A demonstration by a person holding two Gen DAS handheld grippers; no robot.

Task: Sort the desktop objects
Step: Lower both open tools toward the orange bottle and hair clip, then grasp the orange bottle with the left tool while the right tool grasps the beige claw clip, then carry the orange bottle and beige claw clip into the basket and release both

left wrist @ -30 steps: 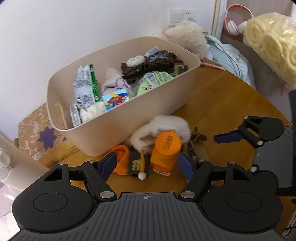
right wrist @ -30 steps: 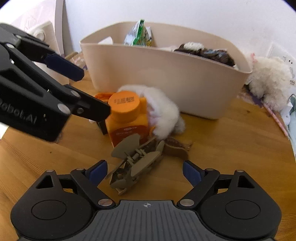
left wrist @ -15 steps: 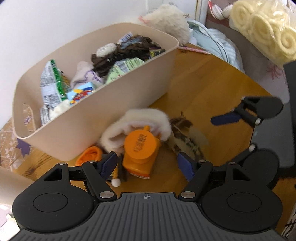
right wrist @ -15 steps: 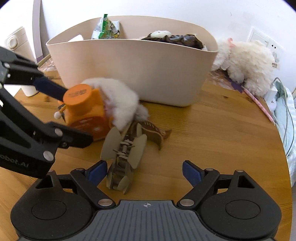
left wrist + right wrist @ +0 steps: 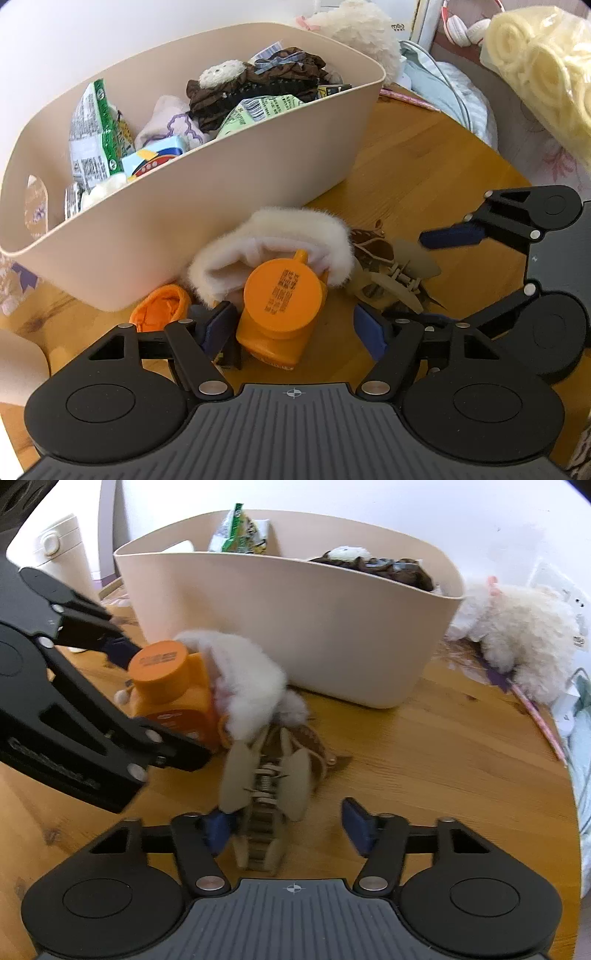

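Two grippers sit low over a wooden table, both with jaws spread and nothing clamped. In the left wrist view the left gripper fills the bottom of the frame, its blue pads on either side of an orange bottle without clearly touching it; the left pad is just beside the bottle, the right pad stands apart. The bottle stands at centre frame, leaning into a white fluffy item that lies against the front wall of a beige bin. An orange cloth piece lies at lower left of the bottle. The bin, across the upper left, holds snack packets, a brown hair accessory and other small things.

At right of centre lies a beige hair claw, with the right gripper around it at the right edge.

In the right wrist view the right gripper is at bottom centre, the claw between its parted pads, close to the left one. A plush toy sits at upper right.
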